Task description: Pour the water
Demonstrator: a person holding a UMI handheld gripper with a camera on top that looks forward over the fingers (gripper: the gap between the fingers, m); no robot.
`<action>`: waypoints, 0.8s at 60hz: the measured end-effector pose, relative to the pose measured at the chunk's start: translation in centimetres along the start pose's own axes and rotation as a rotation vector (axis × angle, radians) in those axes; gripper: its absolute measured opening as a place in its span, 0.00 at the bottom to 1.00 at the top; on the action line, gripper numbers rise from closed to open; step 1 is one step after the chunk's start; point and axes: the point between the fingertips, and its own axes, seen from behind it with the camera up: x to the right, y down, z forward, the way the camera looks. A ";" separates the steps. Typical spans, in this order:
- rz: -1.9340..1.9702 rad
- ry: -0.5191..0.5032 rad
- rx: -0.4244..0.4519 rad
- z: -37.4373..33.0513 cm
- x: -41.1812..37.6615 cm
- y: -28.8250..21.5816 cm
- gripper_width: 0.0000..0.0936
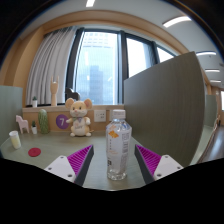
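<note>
Bottle (pixel 118 146) of water upright on table (pixel 40 165), label unreadable, between spread fingers (pixel 148 157), untouched.

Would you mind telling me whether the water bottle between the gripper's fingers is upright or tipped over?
Upright. The water bottle stands on the table with its white cap on top, between the open gripper fingers, with a gap at either side.

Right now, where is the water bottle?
In the gripper view, the water bottle stands upright on the table between the tool's open fingers, nearer than the plush mouse.
</note>
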 end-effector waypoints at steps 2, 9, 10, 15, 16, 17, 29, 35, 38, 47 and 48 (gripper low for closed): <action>-0.005 0.015 0.013 1.0 0.7 -0.5 0.90; 0.021 0.006 0.005 4.2 1.6 -0.8 0.88; 0.030 -0.003 0.002 4.6 1.4 -0.9 0.86; 0.050 -0.021 -0.004 5.5 1.7 -1.0 0.67; 0.048 -0.020 0.000 5.6 1.7 -1.1 0.61; 0.047 -0.024 0.004 6.2 1.8 -1.2 0.57; -0.032 0.011 0.026 6.2 1.5 -1.2 0.37; -0.077 0.033 0.021 6.2 1.1 -1.0 0.37; -0.094 0.036 0.017 6.2 0.7 -0.9 0.36; -0.222 0.014 0.008 5.9 -3.6 -2.2 0.36; -0.249 0.011 0.012 5.9 -4.4 -2.5 0.36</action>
